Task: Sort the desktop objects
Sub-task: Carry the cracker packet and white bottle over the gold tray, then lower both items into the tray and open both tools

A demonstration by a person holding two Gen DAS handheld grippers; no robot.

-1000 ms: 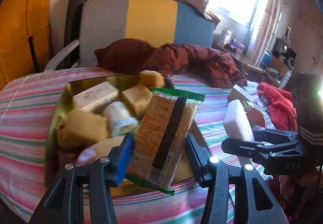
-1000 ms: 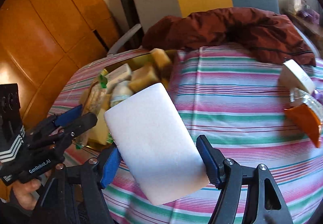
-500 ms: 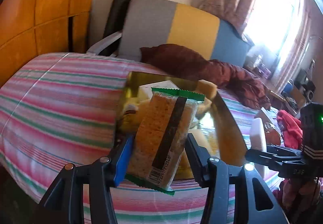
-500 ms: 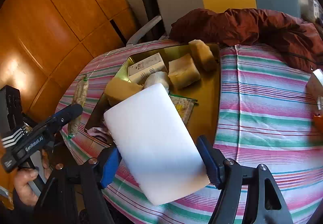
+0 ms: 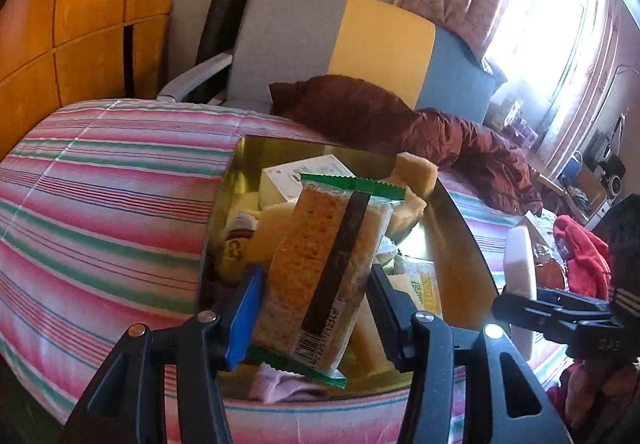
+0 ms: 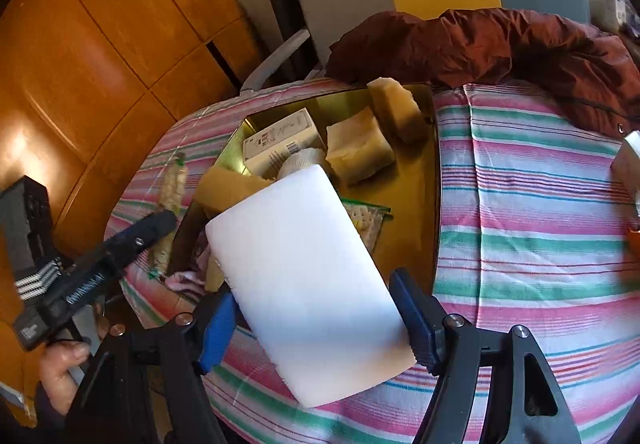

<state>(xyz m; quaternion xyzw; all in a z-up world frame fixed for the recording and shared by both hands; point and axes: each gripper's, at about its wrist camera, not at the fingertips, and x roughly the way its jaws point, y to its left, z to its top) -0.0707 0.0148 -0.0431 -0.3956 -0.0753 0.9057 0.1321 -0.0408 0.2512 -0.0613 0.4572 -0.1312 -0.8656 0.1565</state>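
Two grippers loaded: we're clamping left gripper jaws on light, crushable cracker pack, right gripper jaws on soft foam block, tray at 12 o'clock.

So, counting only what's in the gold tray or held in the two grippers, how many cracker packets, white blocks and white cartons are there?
Cracker packets: 2 (one in the left gripper, one lying in the tray)
White block: 1 (in the right gripper)
White carton: 1 (in the tray)
Total: 4
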